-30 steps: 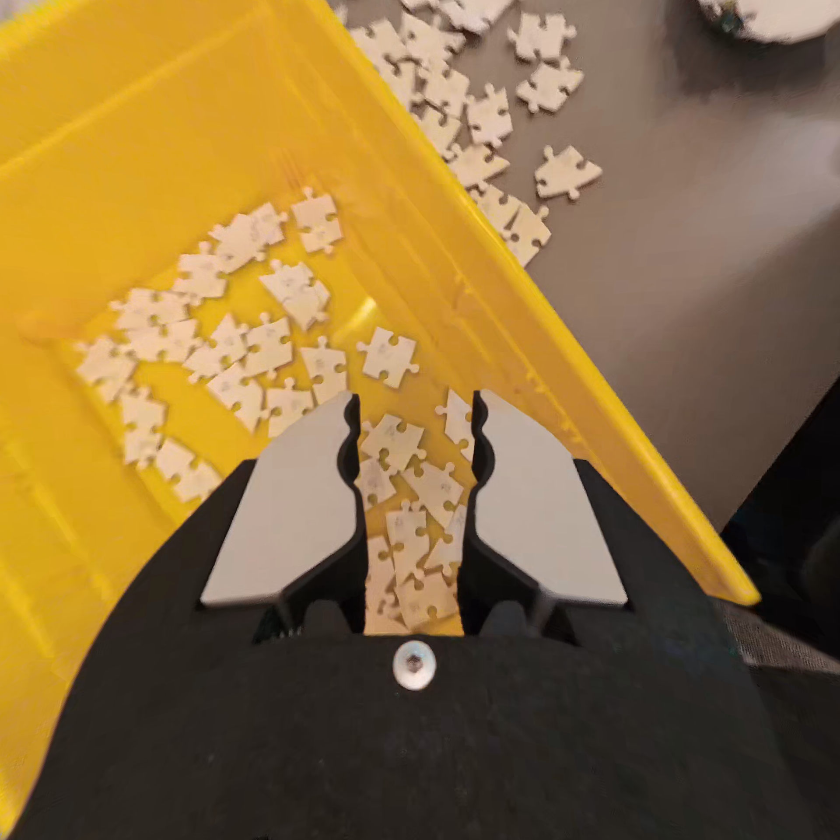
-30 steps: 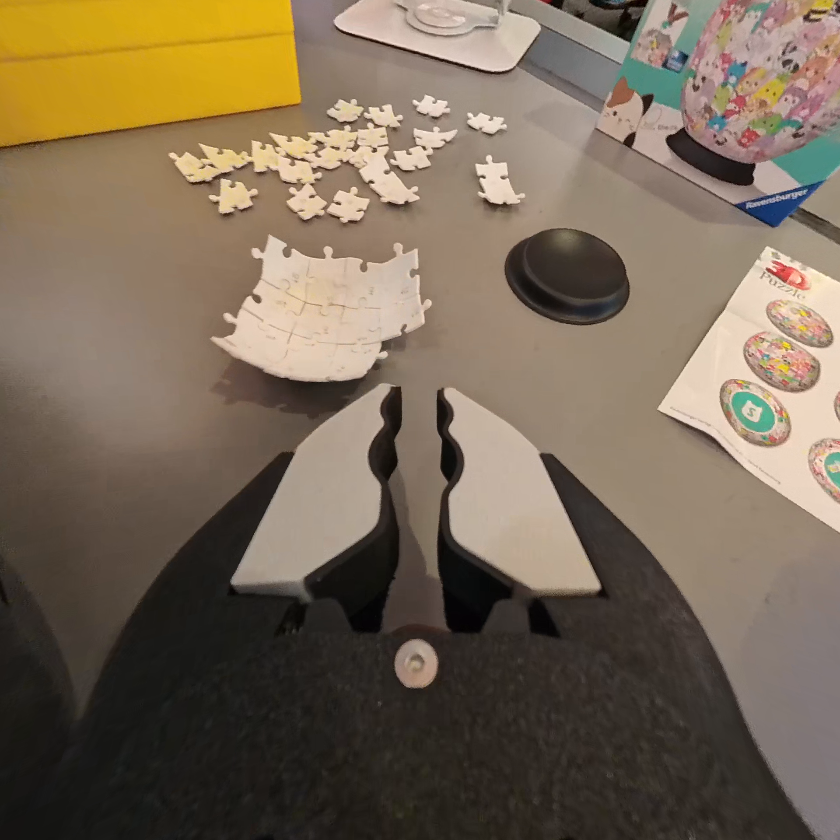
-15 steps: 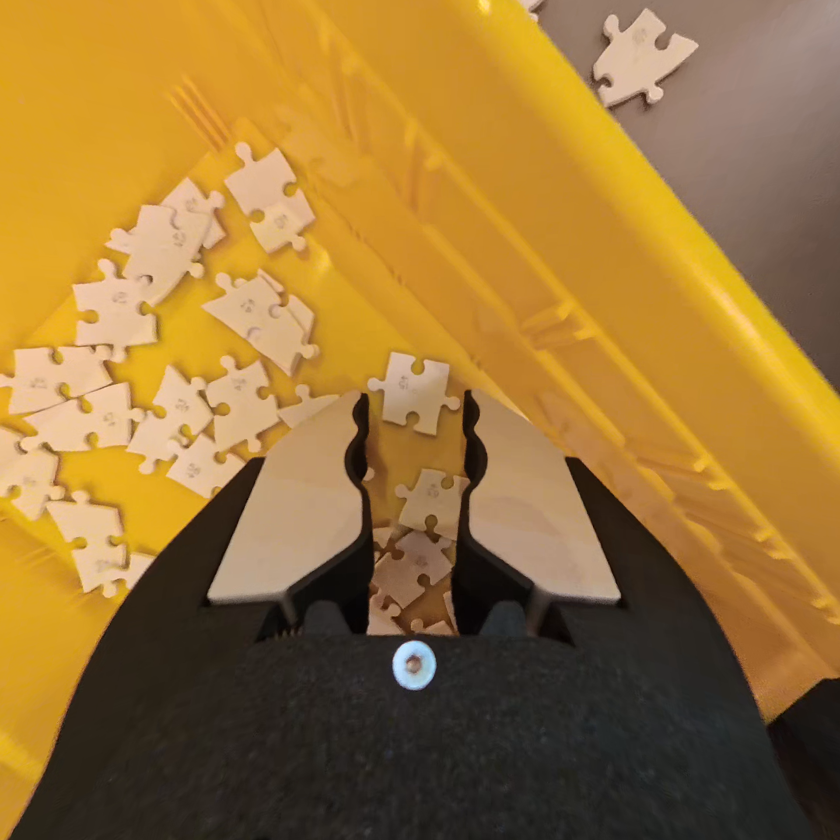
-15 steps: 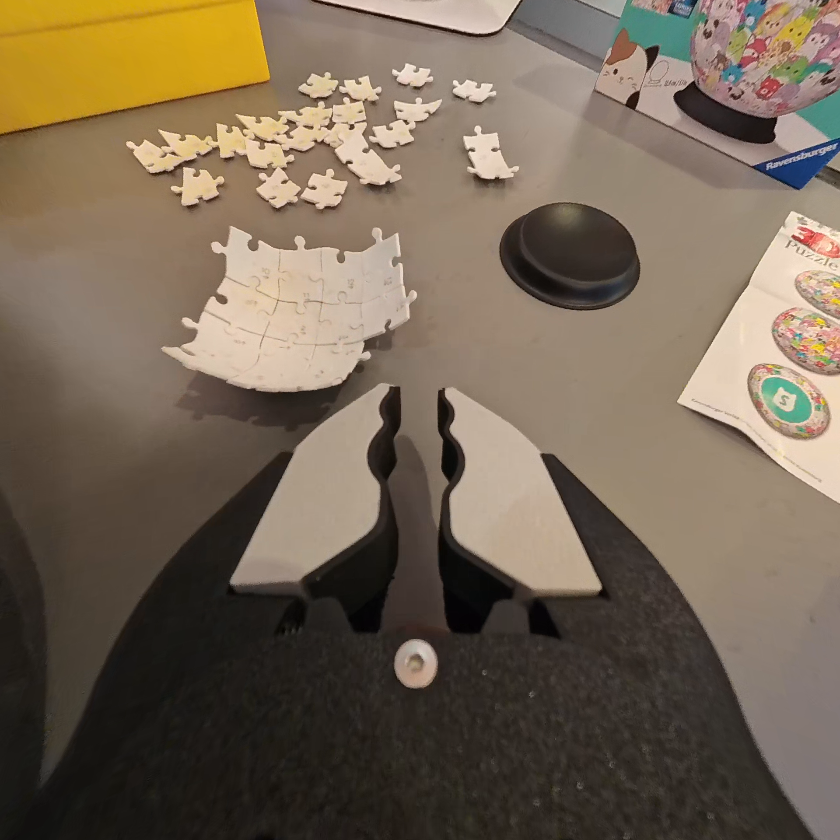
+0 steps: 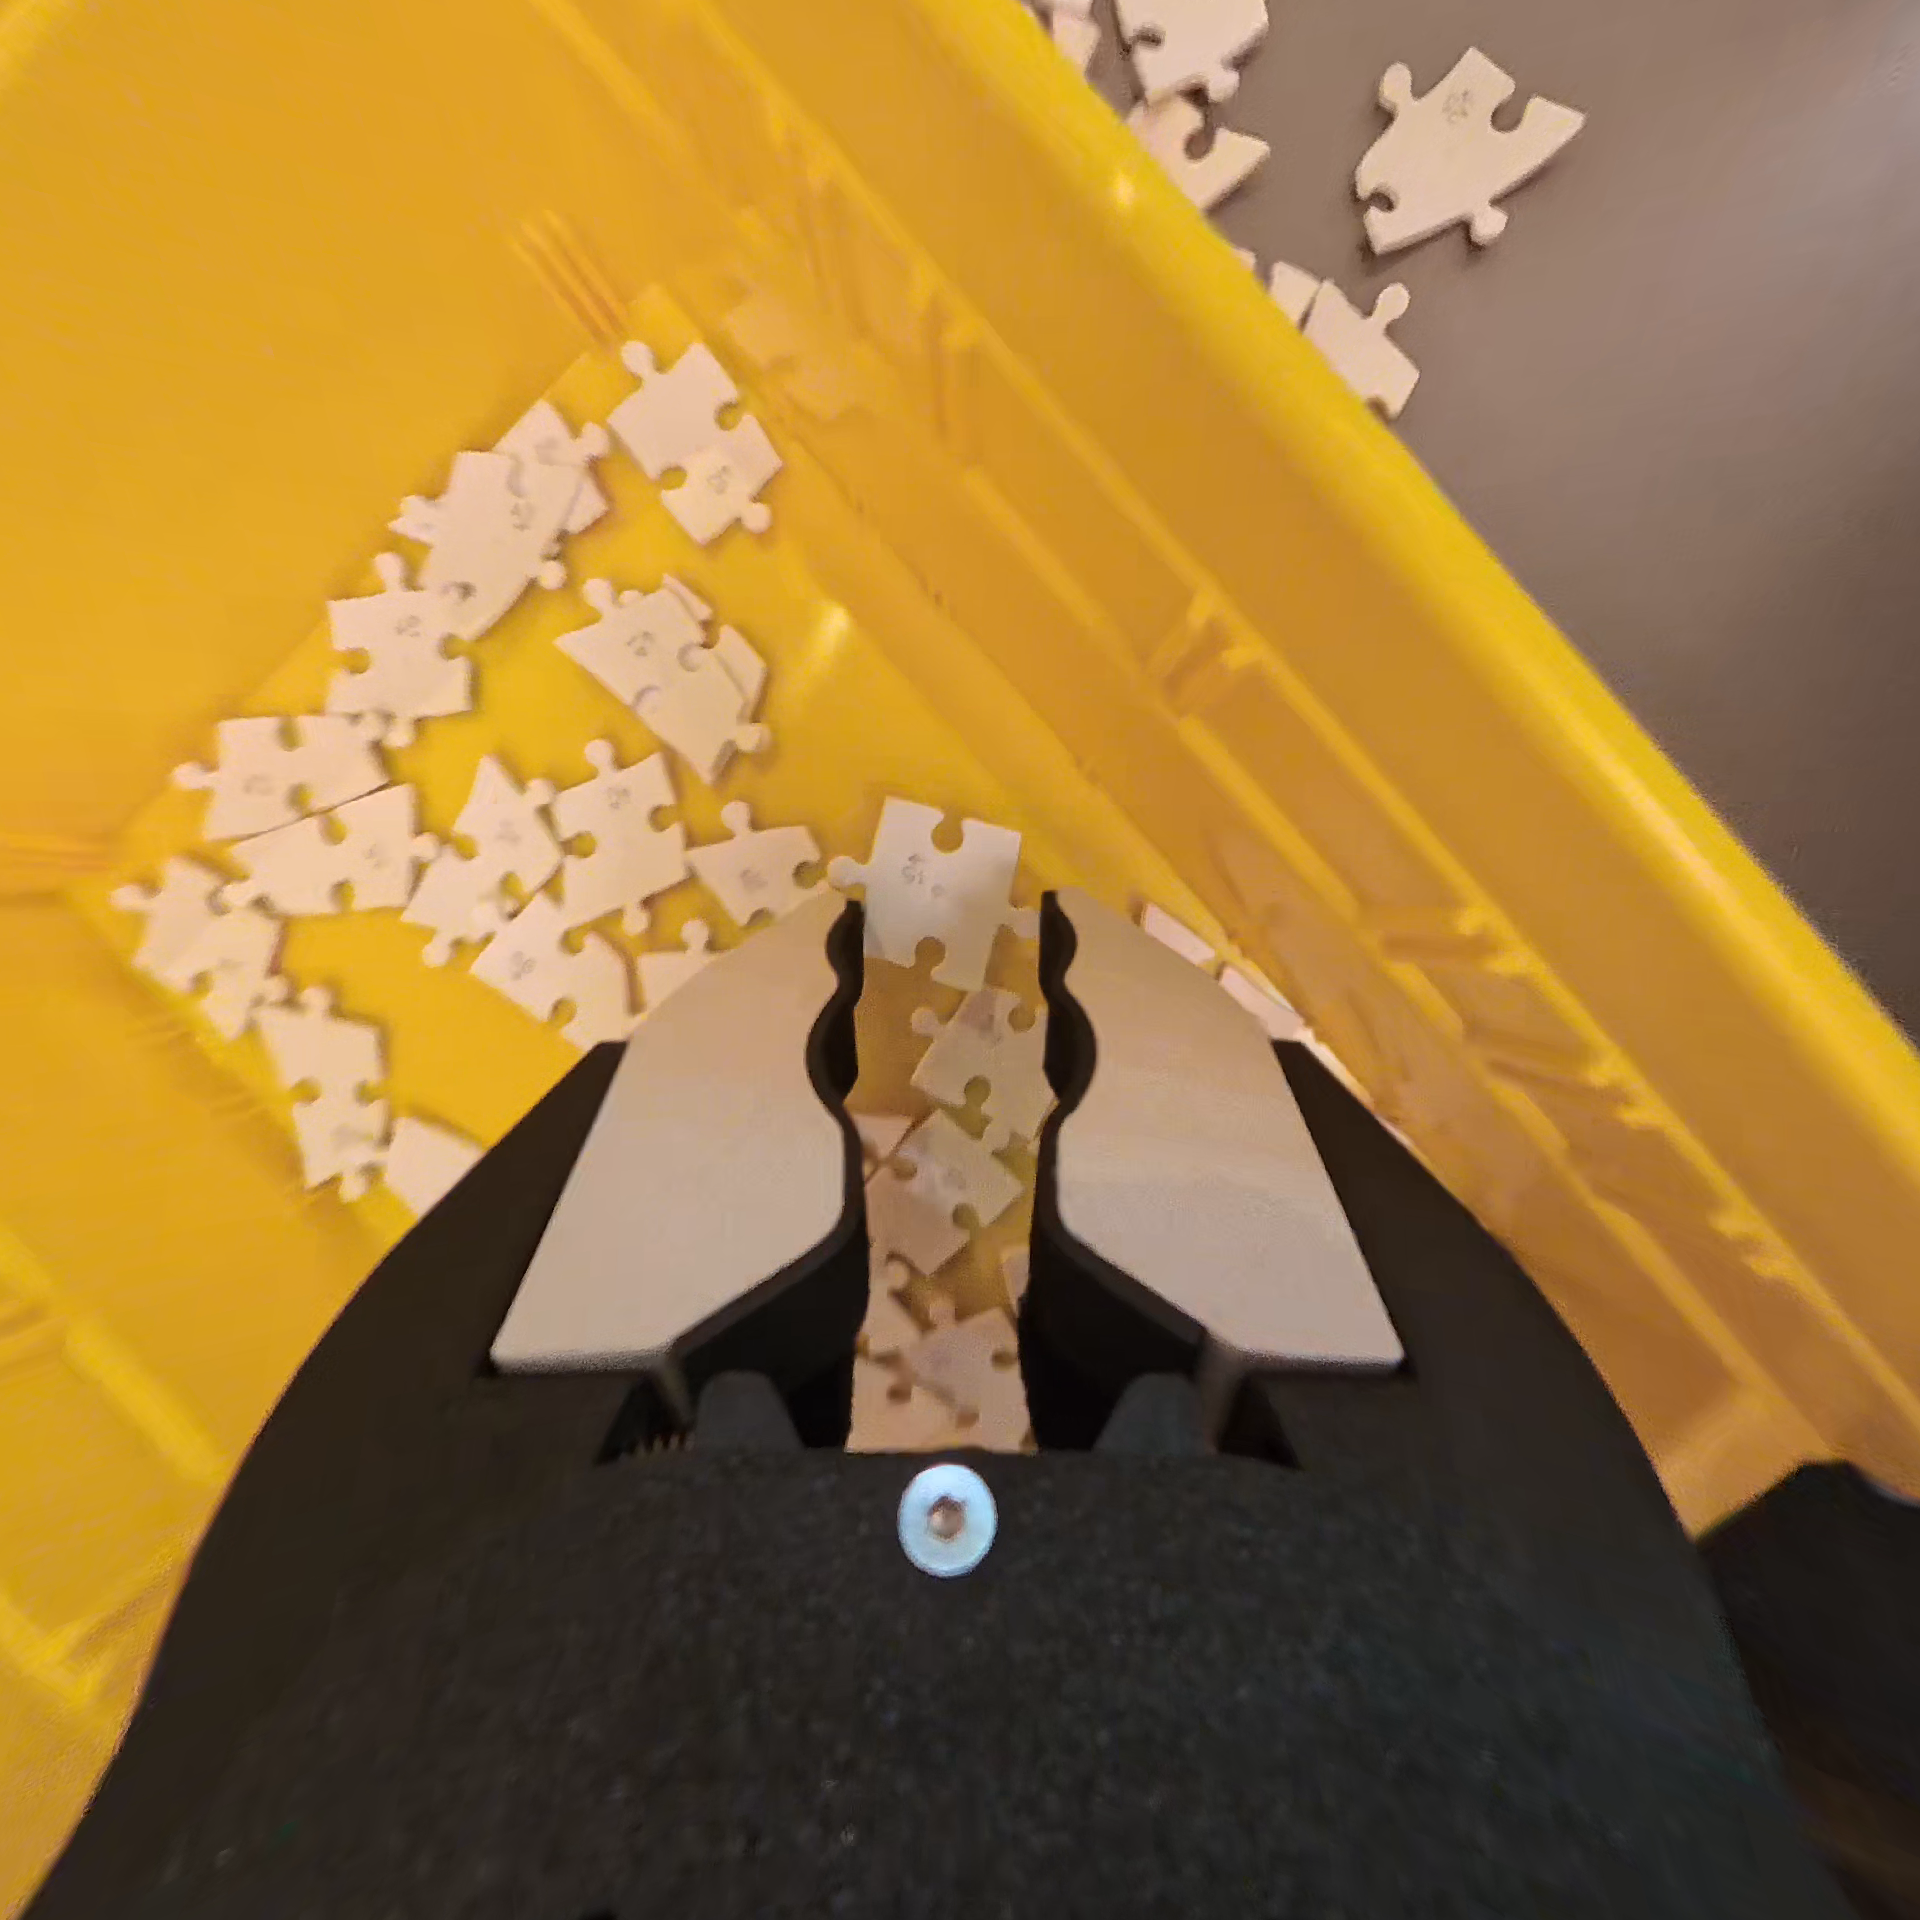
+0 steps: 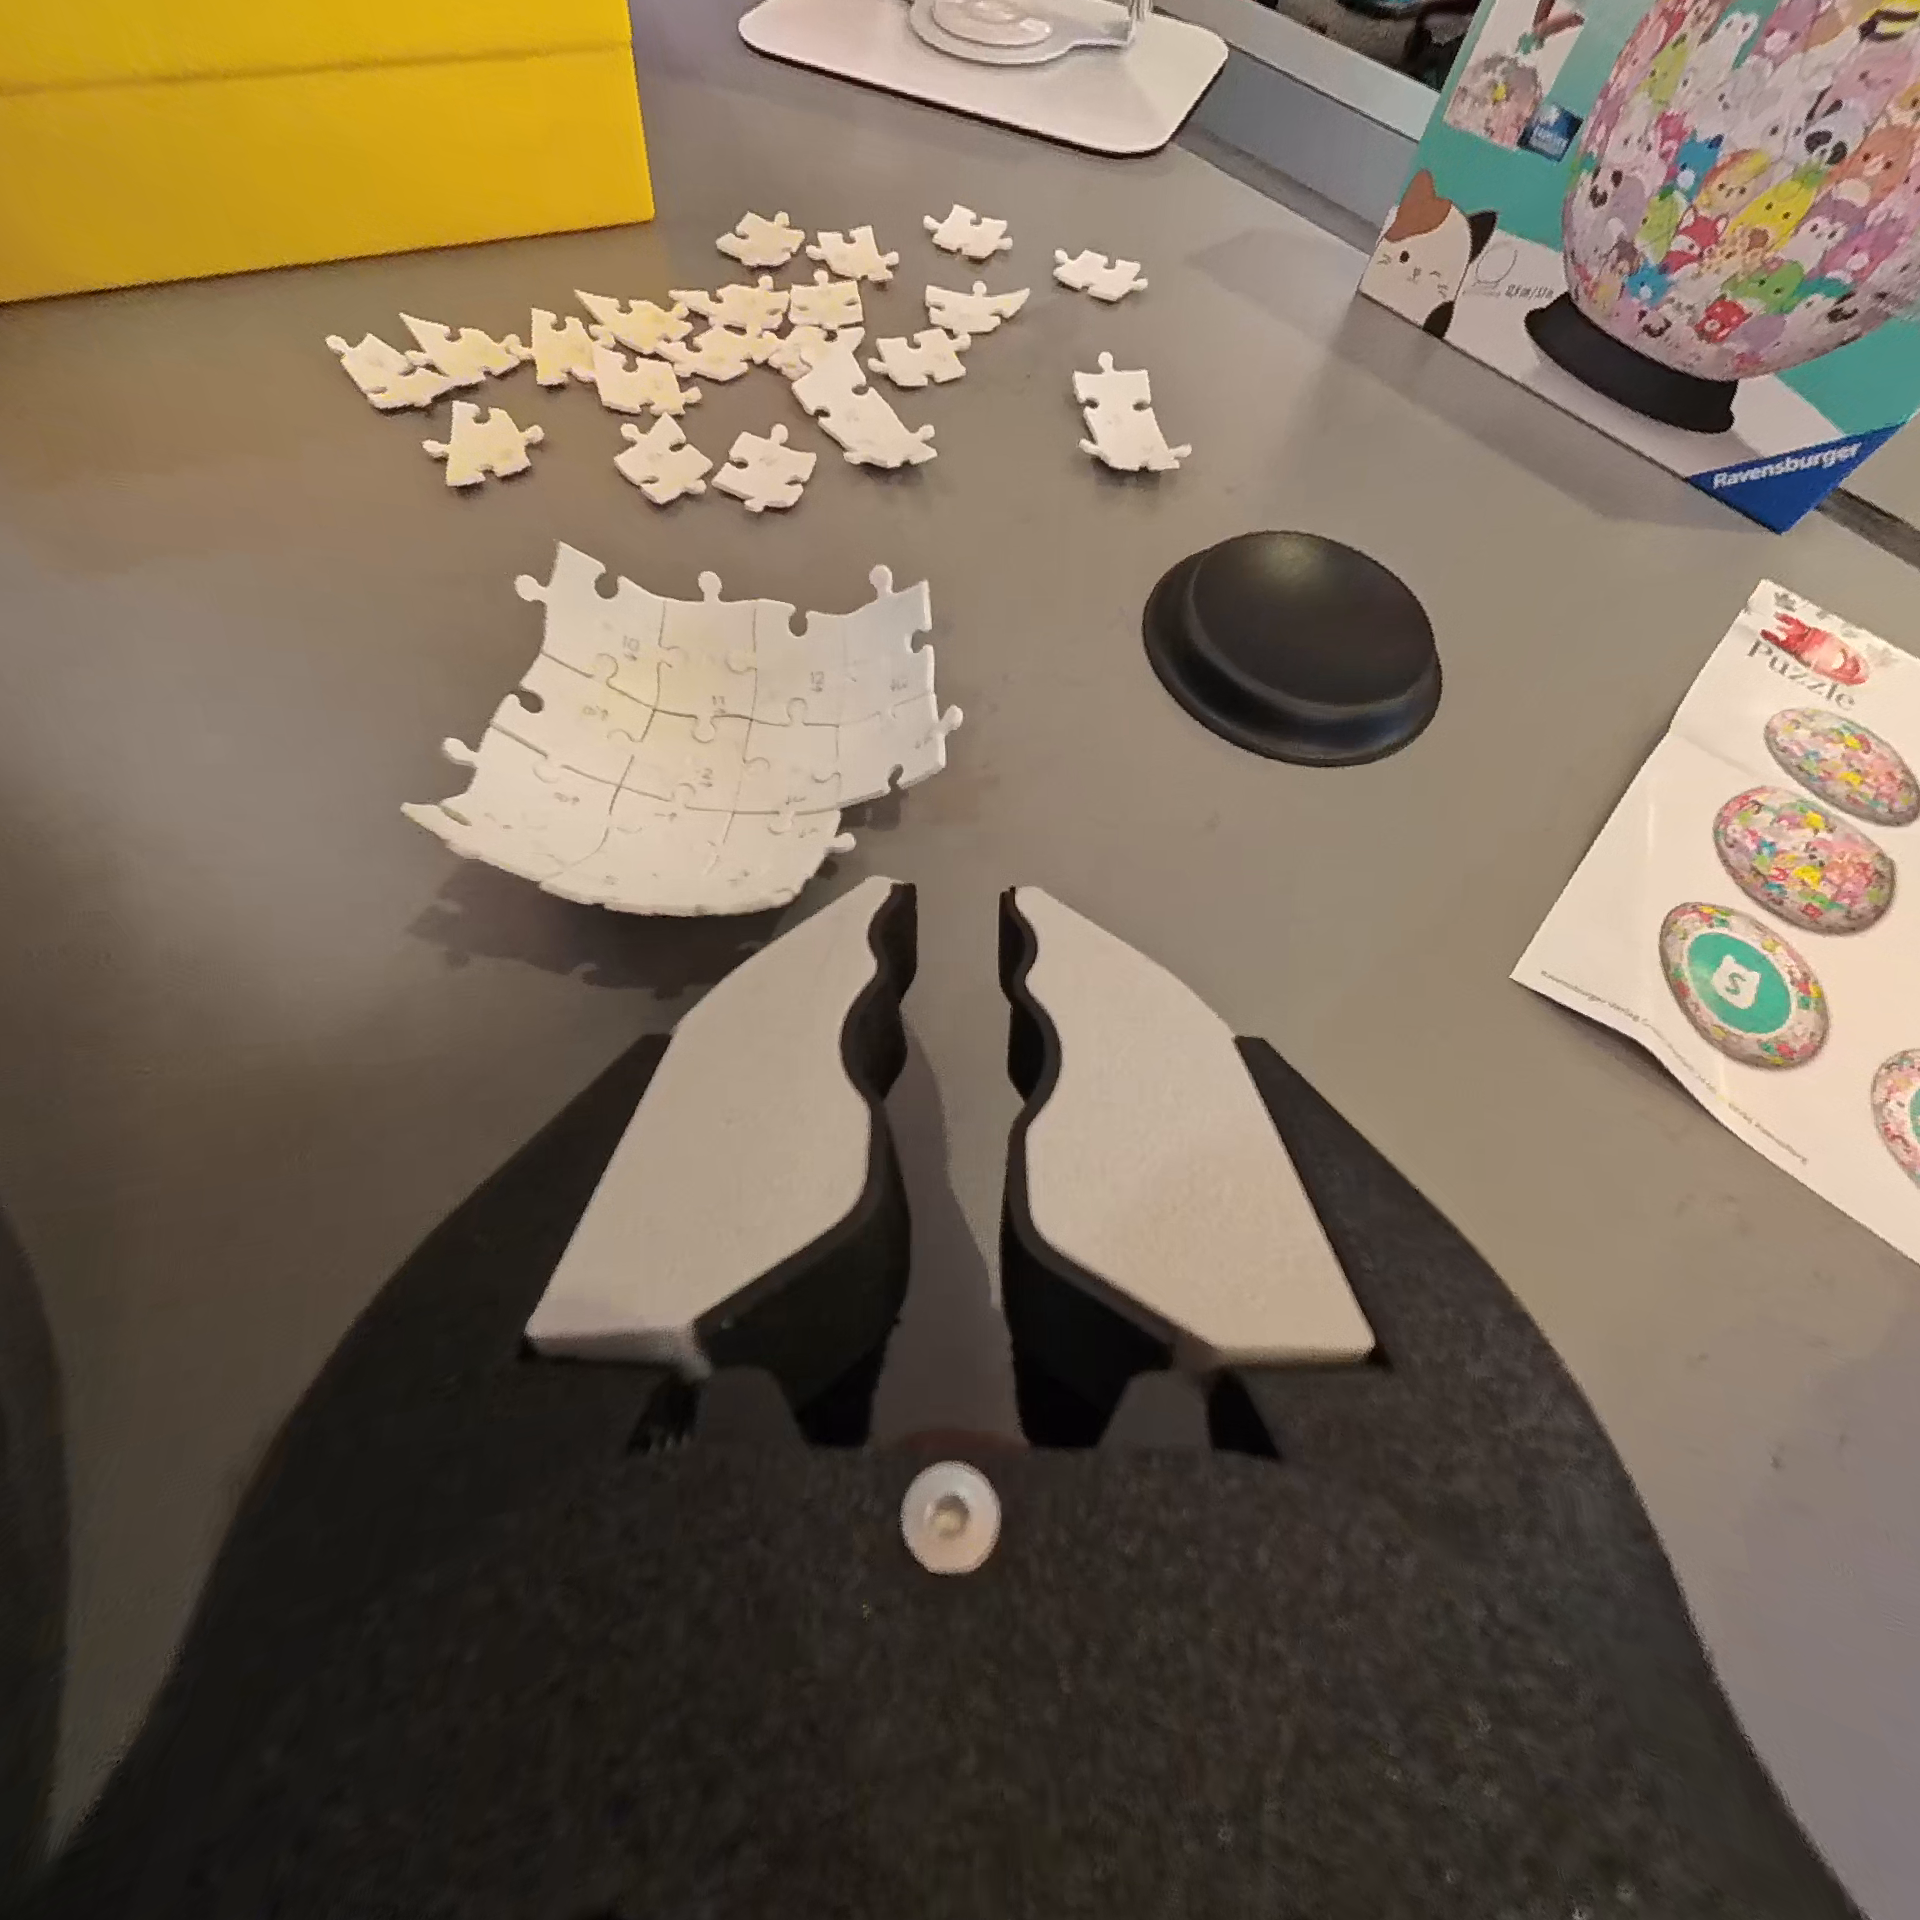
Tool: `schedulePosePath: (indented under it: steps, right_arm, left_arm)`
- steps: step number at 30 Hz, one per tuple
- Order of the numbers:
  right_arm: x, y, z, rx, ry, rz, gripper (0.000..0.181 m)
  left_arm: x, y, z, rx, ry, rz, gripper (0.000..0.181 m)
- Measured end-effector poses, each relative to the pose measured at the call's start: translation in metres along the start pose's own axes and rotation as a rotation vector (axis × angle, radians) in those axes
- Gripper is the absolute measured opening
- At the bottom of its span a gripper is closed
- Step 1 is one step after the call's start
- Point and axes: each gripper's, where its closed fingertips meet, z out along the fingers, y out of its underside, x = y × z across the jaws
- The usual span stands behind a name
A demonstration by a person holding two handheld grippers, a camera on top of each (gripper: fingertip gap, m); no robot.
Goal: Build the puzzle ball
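Left wrist view is filled by a yellow bin (image 5: pixel 312 260), into which the left gripper (image 5: pixel 945 914) is lowered with its jaws spread and nothing held. Many loose pieces (image 5: pixel 613 831), pale and blank side up, are scattered over the bin floor from nine o'clock to the centre, and more are seen through the gap between the jaws. One single piece (image 5: pixel 940 894) is framed just ahead of the fingertips, between them but not touched by either as far as can be told. More pieces (image 5: pixel 1465 151) are seen at one o'clock on the grey table (image 5: pixel 1714 468) outside the bin wall. In the right wrist view the right gripper (image 6: pixel 958 904) is held above the table, its jaws slightly parted and empty. The curved assembled section (image 6: pixel 707 748) of the puzzle ball is placed just ahead at eleven o'clock, hollow side up, with a scatter of spare pieces (image 6: pixel 727 353) beyond it at twelve. A black stand (image 6: pixel 1294 649) is set at one o'clock, a printed leaflet (image 6: pixel 1745 904) at three, and the puzzle box (image 6: pixel 1662 239) at two. The step in hand is judged to be the picking of a new piece from the bin. For the next move, the left jaws would need to be closed on the framed piece by its edges, so that it can be lifted and carried to the section.
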Motion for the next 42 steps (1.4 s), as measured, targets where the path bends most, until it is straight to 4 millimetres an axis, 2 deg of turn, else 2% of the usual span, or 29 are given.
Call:
schedulePosePath:
  steps: [3,6,10,14,18,23,26,29,32,36,42]
  right_arm:
    - [-0.003,-0.006,-0.001,0.004,-0.018,-0.023,0.015]
    - [-0.010,-0.013,-0.002,0.011,-0.061,-0.053,0.015]
    - [-0.029,-0.021,-0.005,-0.001,-0.156,-0.115,0.015]
    - [-0.047,-0.032,-0.011,0.017,-0.238,-0.188,0.015]
    - [-0.063,-0.042,-0.017,0.075,-0.305,-0.242,0.015]
    - [-0.080,-0.033,-0.027,0.107,-0.396,-0.249,0.015]
    - [-0.088,-0.029,-0.034,0.148,-0.406,-0.264,0.015]
    - [-0.091,-0.026,-0.035,0.165,-0.393,-0.260,0.015]
    - [-0.085,-0.029,-0.033,0.190,-0.327,-0.253,0.015]
    - [-0.073,-0.037,-0.033,0.234,-0.205,-0.279,0.017]
    - [-0.085,-0.036,-0.029,0.223,-0.211,-0.324,0.020]
  left_arm:
    - [-0.003,-0.011,-0.032,0.066,-0.051,-0.026,0.032]
    - [0.008,-0.034,-0.065,0.171,-0.079,-0.014,0.032]
    - [0.044,-0.072,-0.093,0.286,-0.050,0.039,0.032]
    - [0.086,-0.111,-0.100,0.358,-0.028,0.098,0.032]
    - [0.133,-0.147,-0.083,0.414,0.061,0.111,0.032]
    - [0.195,-0.190,-0.039,0.450,0.203,0.075,0.032]
    - [0.218,-0.211,-0.012,0.478,0.237,0.019,0.032]
    - [0.228,-0.227,0.013,0.483,0.219,-0.055,0.032]
    - [0.229,-0.240,0.029,0.485,0.161,-0.146,0.032]
    - [0.226,-0.252,0.035,0.515,0.089,-0.252,0.032]
    - [0.230,-0.260,0.040,0.559,0.140,-0.364,0.032]
